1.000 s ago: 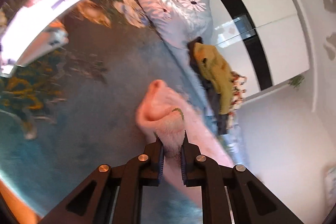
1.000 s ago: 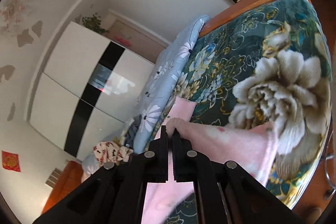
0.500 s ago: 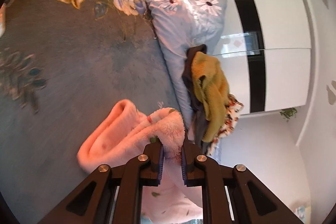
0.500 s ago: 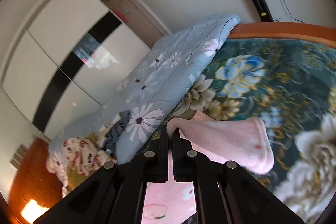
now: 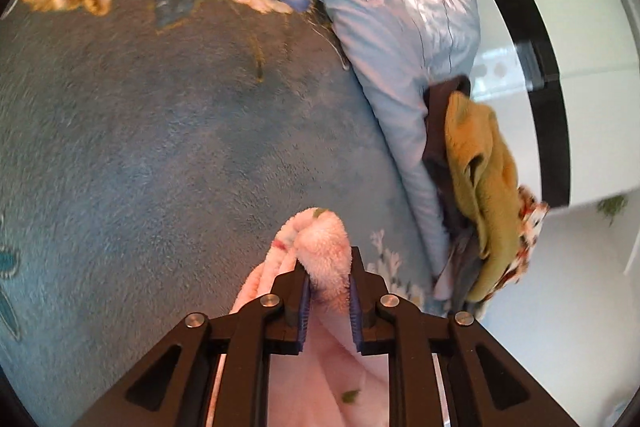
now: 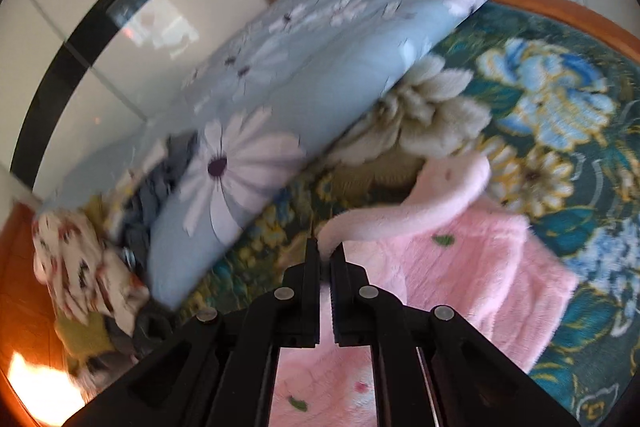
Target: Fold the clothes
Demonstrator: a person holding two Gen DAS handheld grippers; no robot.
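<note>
Left gripper jaws have just eased wider around the pink garment on the bed; right gripper pinches its edge, fold nearly laid.

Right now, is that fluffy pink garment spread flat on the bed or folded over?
Partly folded. In the right wrist view the pink garment lies doubled on the bed blanket, one edge looping up into the right gripper.

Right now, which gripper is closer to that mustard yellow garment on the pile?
Left, I'd judge. The left gripper, with the pink fleece between its fingers, sits just beside the mustard garment; from the right gripper the pile lies farther off.
</note>
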